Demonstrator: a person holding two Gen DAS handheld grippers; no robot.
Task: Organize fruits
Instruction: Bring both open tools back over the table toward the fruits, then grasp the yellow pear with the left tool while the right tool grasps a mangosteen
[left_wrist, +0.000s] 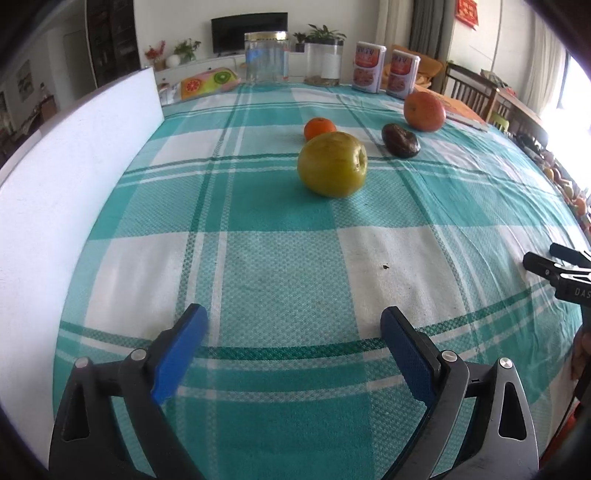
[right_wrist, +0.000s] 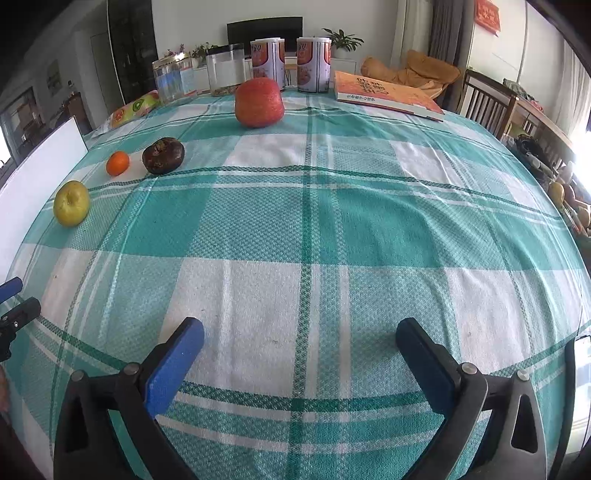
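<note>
Several fruits lie on the teal checked tablecloth (left_wrist: 280, 258). A green apple (left_wrist: 332, 164) is nearest, ahead of my left gripper (left_wrist: 295, 319), which is open and empty near the table's front. Behind it sit a small tangerine (left_wrist: 319, 128), a dark mangosteen (left_wrist: 400, 140) and a large orange-red fruit (left_wrist: 423, 110). In the right wrist view the apple (right_wrist: 71, 203), tangerine (right_wrist: 118, 163), mangosteen (right_wrist: 163, 155) and large fruit (right_wrist: 259, 102) lie far left and ahead. My right gripper (right_wrist: 301, 332) is open and empty over the cloth (right_wrist: 332, 229).
A white board (left_wrist: 74, 177) stands along the left edge. Jars (left_wrist: 266, 57), two cans (left_wrist: 386, 70) and a book (right_wrist: 384, 95) line the far edge. Wooden chairs (right_wrist: 491, 101) stand at the right. The other gripper's tips show at the right edge (left_wrist: 554, 266).
</note>
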